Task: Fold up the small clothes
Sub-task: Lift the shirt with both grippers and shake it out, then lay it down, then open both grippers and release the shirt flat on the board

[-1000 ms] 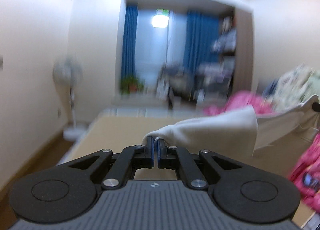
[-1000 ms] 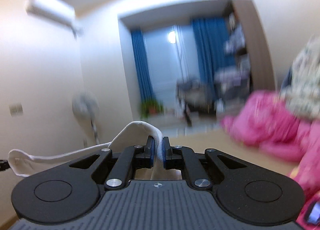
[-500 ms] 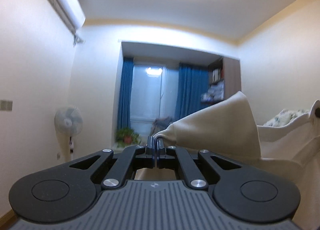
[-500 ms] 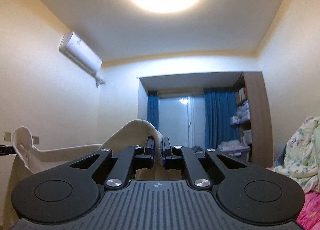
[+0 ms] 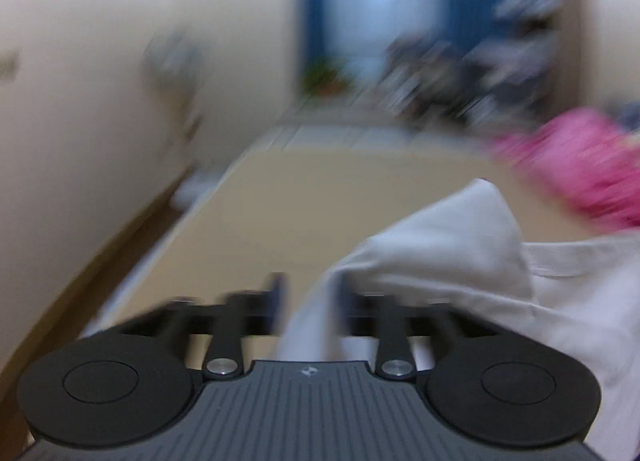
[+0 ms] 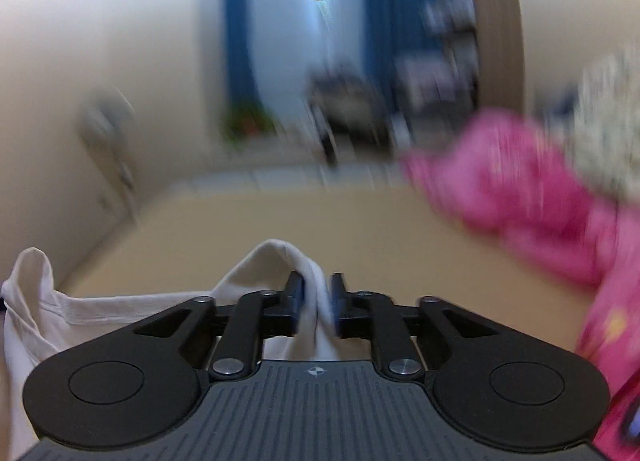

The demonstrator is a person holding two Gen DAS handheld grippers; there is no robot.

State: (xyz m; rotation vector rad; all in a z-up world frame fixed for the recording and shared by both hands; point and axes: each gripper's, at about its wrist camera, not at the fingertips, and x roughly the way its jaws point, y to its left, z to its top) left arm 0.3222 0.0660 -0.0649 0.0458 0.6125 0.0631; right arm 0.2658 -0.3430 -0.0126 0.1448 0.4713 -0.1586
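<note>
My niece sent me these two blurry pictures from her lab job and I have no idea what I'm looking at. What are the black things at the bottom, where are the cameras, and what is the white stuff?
No robot arm is involved: a person holds a hand tool in each hand, and each tool has two fingers and a wide-angle camera looking forward along them. The black shape at the bottom of each picture is the tool itself.

One picture comes from the left gripper, the other from the right gripper. The blur shows that both are moving fast.

The white stuff is a small white garment being folded. Its cloth lies between the fingers of both tools, and both pairs of fingers are opening, so it looks as if it is being let go onto the tan surface below.

Off to the right lies pink cloth. Behind are blue curtains and a window.
</note>
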